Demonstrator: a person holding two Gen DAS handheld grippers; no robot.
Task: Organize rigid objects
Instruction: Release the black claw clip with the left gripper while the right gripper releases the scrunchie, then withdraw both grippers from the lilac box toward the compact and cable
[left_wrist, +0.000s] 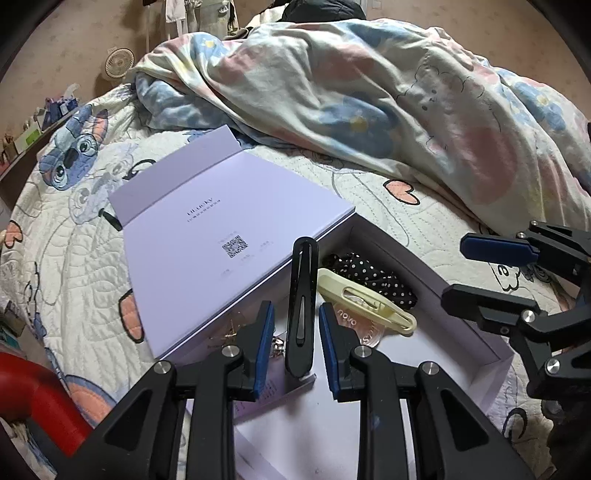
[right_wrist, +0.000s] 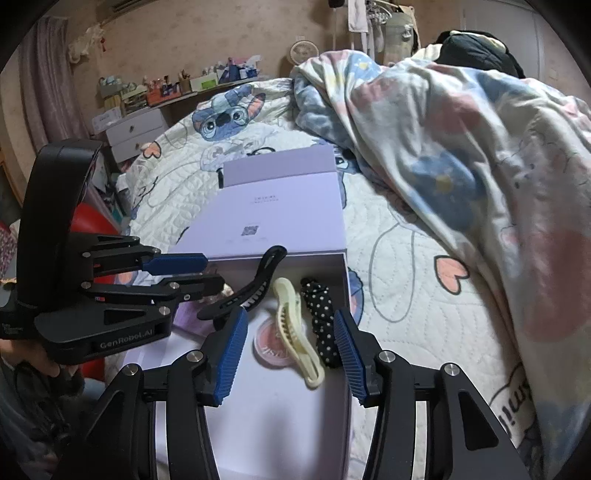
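Note:
An open lavender box (left_wrist: 466, 300) (right_wrist: 344, 264) lies on the bed with its lid (left_wrist: 207, 258) (right_wrist: 284, 206) folded back. My left gripper (left_wrist: 295, 306) (right_wrist: 213, 272) is shut on a black hair clip (left_wrist: 303, 295) (right_wrist: 255, 284), holding it above the box's near-left corner. Inside the box lie a cream hair clip (left_wrist: 369, 303) (right_wrist: 295, 332), a black polka-dot scrunchie (left_wrist: 373, 277) (right_wrist: 323, 321) and a round pink compact (left_wrist: 356, 329) (right_wrist: 266, 350). My right gripper (right_wrist: 290, 313) (left_wrist: 454, 267) hangs open over the box, its pads clear of the cream clip below.
Gold pins (left_wrist: 225, 328) lie at the box's left end. A bunched floral blanket (left_wrist: 369, 110) (right_wrist: 461, 147) covers the bed's far and right side. The quilted cartoon cover (left_wrist: 74, 158) surrounds the box. White drawers (right_wrist: 136, 129) and a cluttered shelf stand beyond the bed.

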